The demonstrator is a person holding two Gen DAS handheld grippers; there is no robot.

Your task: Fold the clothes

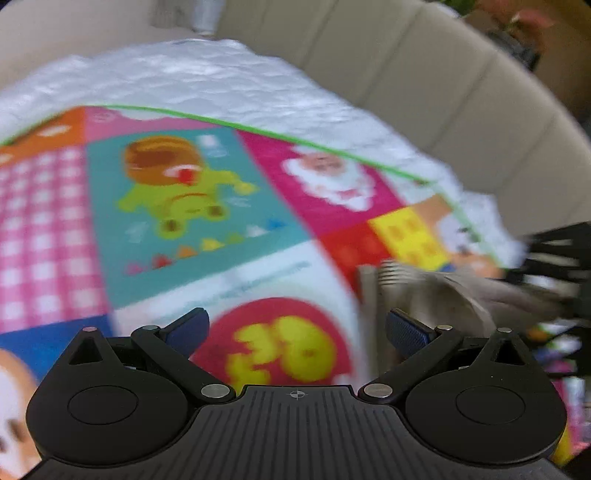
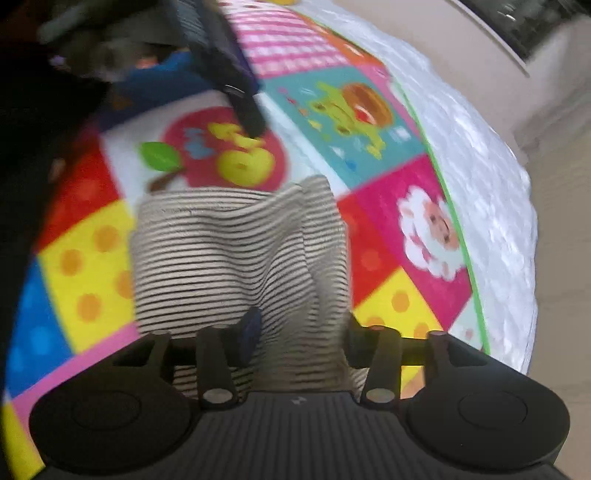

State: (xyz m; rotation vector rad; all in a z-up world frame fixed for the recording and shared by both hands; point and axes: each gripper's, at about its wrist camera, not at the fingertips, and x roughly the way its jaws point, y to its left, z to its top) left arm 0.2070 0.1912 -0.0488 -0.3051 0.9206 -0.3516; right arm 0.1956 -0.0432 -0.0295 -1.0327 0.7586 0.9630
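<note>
On the colourful mat [image 2: 88,266], the striped garment [image 2: 229,258] lies lengthwise away between the right hand-held gripper [image 2: 299,332]'s parted fingers.

striped garment [image 2: 236,258]: near end hidden under the right gripper [image 2: 299,332] body; pad contact unclear
garment in left view [image 1: 436,291]: smeared by blur, stripes barely readable
left gripper [image 2: 229,74]: blurred dark shape, cut by the top edge
play mat [image 1: 207,206]: prints soft, lettering unreadable
top right corner [image 1: 517,33]: blurred objects, cannot tell
</note>
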